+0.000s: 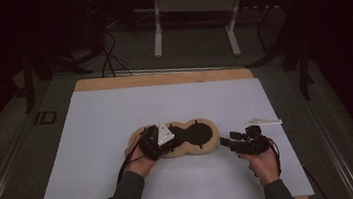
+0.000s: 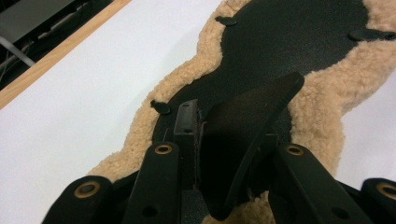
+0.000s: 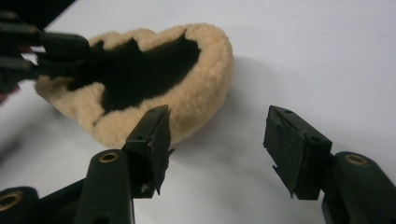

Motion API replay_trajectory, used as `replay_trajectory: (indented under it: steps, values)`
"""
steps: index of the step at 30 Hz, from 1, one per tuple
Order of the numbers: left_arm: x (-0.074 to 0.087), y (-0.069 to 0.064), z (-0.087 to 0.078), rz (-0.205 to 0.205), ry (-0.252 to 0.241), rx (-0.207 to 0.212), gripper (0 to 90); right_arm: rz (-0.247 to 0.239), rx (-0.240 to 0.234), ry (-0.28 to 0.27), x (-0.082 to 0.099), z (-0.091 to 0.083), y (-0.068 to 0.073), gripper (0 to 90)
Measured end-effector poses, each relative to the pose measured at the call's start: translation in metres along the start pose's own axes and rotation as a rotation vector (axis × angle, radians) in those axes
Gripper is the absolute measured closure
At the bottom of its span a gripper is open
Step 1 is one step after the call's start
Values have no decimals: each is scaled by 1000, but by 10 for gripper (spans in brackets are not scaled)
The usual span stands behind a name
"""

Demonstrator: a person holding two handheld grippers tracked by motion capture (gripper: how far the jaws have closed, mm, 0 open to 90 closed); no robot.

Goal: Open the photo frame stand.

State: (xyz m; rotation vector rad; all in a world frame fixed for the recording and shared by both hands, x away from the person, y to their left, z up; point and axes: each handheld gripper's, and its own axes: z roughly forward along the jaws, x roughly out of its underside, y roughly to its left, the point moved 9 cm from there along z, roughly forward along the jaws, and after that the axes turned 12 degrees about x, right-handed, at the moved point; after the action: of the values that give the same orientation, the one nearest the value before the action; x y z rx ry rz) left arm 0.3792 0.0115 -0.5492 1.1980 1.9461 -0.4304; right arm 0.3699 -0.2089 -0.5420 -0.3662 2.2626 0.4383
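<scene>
We have the fleece-edged piece [image 1: 189, 137] lying flat near the middle of the white surface [image 1: 98, 138], somewhat toward the near edge and the right side. It is a figure-eight shape, two rounded lobes joined by a narrow waist, with a tan woolly border all around and a black textured lining inside. Small black tabs sit at intervals where the lining meets the fleece.

Our left gripper [image 2: 224, 140] is clamped on the left lobe: in the left gripper view a stiff black flap of the lining [image 2: 252, 121] stands up between the jaws, with the pads pressing on it. Our right gripper [image 3: 219, 140] hovers just off the right lobe with its jaws spread apart and nothing between them; in the right gripper view the fleece rim lies just ahead of the left jaw, not touching.

We judge the step in hand to be getting a second hold, so the piece can be folded or lifted with both hands. The next move, as we see it, calls for bringing the right gripper forward onto the right lobe's rim and closing on the fleece edge, while the left hold keeps the piece from sliding on the smooth surface. The soft pile may compress, so a deep bite seems wise.

A small white part [image 1: 263, 121] lies near the right edge, well clear of the work.
</scene>
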Motion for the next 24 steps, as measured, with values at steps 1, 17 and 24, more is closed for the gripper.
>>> replay_trajectory:
  steps: [1,17,24]
  values:
    - [1,0,-1,2,-1,0,725,10,-10,-1,-1,0,1,396]
    - [6,-3,-9,-9,-72,23,716,82,-106,38,-6,14,24,289]
    - [8,-4,-13,-14,-104,25,713,105,-166,48,-8,17,31,293]
